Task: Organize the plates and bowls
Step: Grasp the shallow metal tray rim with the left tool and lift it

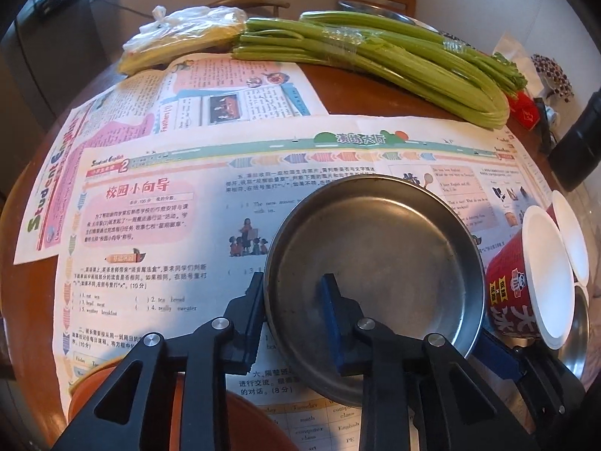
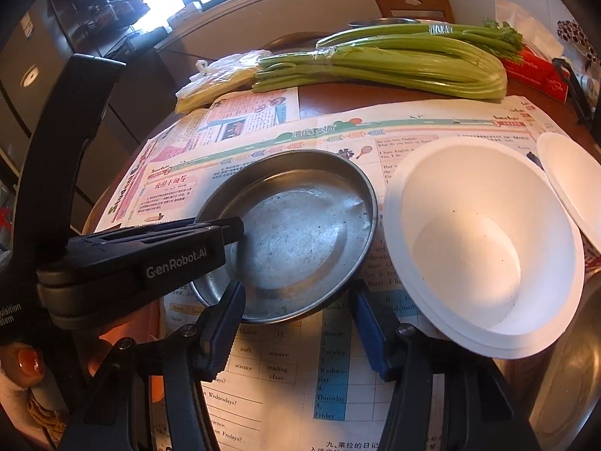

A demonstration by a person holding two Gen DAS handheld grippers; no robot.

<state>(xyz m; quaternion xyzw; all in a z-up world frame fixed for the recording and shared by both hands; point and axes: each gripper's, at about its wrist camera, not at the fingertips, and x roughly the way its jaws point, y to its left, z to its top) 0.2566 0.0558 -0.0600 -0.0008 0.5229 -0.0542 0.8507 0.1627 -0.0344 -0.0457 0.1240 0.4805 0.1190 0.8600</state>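
A round steel plate [image 1: 375, 274] lies on newspaper. My left gripper [image 1: 293, 308] straddles its near left rim, one finger outside and one inside, with a gap still showing. The plate also shows in the right wrist view [image 2: 293, 233], with my left gripper [image 2: 229, 231] at its left edge. My right gripper [image 2: 296, 319] is open and empty, just short of the plate's near rim. A white paper bowl [image 2: 480, 248] with red printed sides [image 1: 511, 300] leans tilted to the right of the plate. A second white bowl [image 2: 574, 184] sits further right.
Celery stalks [image 1: 394, 60] and a plastic bag of greens [image 1: 180, 37] lie at the table's far side. An orange bowl [image 1: 131, 394] is under my left gripper. A steel bowl's rim [image 2: 571, 368] shows at the right edge. A red box [image 2: 537, 71] sits far right.
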